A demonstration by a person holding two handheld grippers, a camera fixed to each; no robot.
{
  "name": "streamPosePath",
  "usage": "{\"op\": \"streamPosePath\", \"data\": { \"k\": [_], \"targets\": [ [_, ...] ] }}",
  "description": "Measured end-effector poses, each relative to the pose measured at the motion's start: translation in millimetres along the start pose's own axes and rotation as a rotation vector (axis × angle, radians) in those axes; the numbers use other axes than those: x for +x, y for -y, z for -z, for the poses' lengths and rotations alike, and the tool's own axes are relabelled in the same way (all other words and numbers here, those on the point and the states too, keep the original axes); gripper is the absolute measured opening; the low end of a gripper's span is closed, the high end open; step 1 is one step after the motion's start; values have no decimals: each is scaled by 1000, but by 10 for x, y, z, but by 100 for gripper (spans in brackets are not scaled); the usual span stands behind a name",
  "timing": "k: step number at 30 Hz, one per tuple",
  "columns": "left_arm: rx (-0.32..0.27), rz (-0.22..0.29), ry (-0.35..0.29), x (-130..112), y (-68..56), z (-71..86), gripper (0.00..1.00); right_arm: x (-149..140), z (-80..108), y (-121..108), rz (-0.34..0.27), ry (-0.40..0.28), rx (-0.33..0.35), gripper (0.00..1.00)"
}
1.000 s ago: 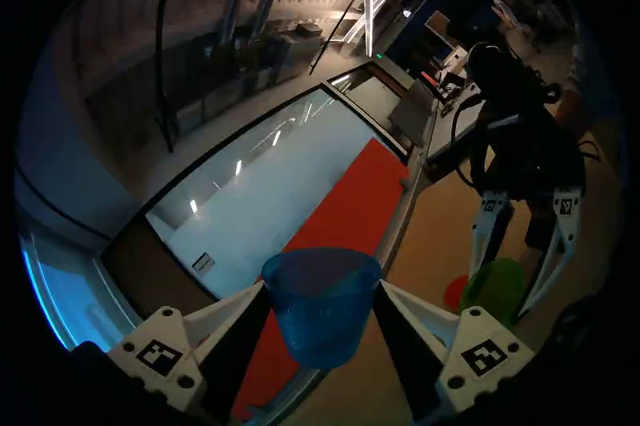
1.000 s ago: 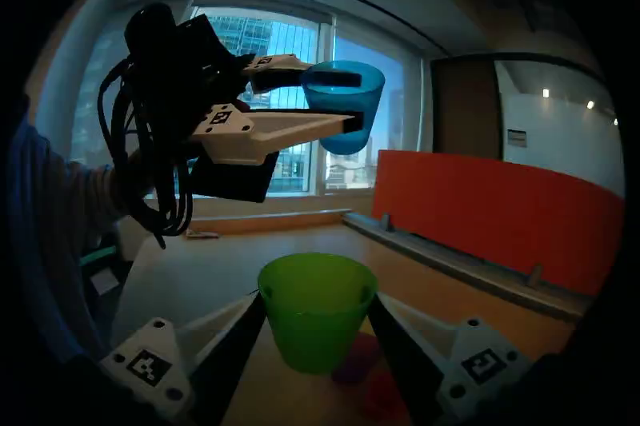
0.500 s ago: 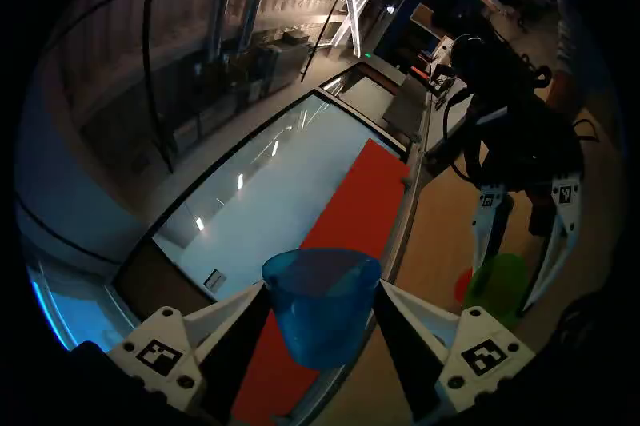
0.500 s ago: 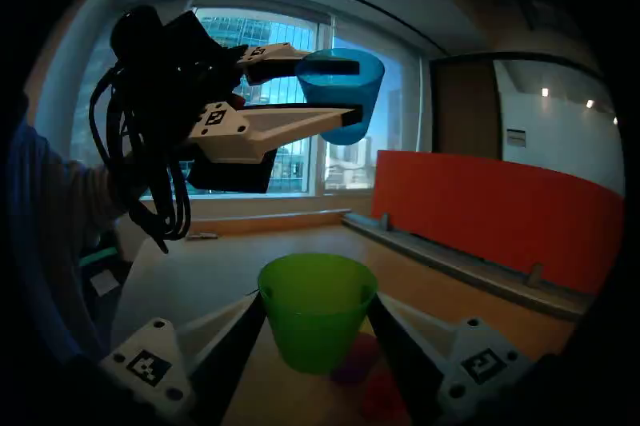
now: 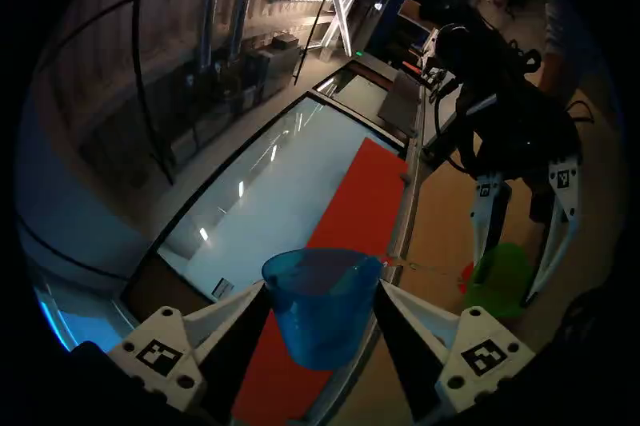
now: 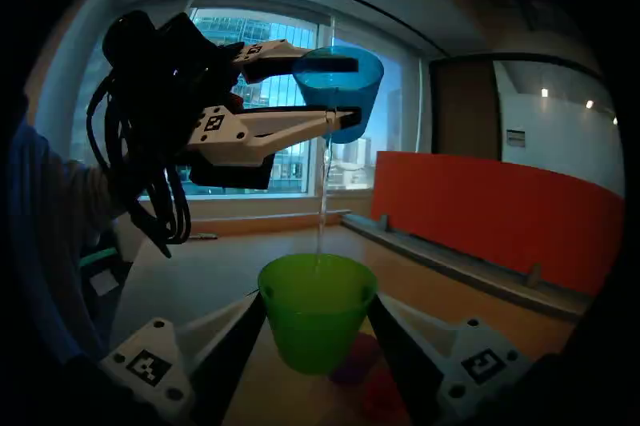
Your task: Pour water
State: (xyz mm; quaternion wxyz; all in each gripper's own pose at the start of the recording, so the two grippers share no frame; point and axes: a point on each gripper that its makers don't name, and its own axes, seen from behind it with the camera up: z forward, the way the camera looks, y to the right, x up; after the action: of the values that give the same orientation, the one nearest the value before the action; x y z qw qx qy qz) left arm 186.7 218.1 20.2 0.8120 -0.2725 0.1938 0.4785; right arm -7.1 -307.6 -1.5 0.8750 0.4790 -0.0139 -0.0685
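Jaws of the left gripper (image 5: 322,290) are being pressed onto the raised blue cup (image 5: 320,326), those of the right gripper (image 6: 317,300) onto the green cup (image 6: 317,334) below. 1 thin water stream (image 6: 323,202) is being poured into it.

The upper cup (image 6: 336,94) is held in the left gripper (image 6: 353,91), directly above the lower cup (image 6: 317,326), which is held in the right gripper (image 6: 317,304) over the bench (image 6: 192,274). A water stream (image 6: 322,194) is strung between them. A partition (image 6: 496,210) is seen to the right.

The wooden table (image 6: 200,278) carries a purple thing (image 6: 356,362) — and a red thing (image 6: 386,396).
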Motion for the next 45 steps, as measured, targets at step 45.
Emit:
{"op": "streamPosePath", "data": {
  "k": [45],
  "targets": [
    [-2,-207,-27,187,-12,-30,84,25,46,-35,6,-18,-9,89]
  ]
}}
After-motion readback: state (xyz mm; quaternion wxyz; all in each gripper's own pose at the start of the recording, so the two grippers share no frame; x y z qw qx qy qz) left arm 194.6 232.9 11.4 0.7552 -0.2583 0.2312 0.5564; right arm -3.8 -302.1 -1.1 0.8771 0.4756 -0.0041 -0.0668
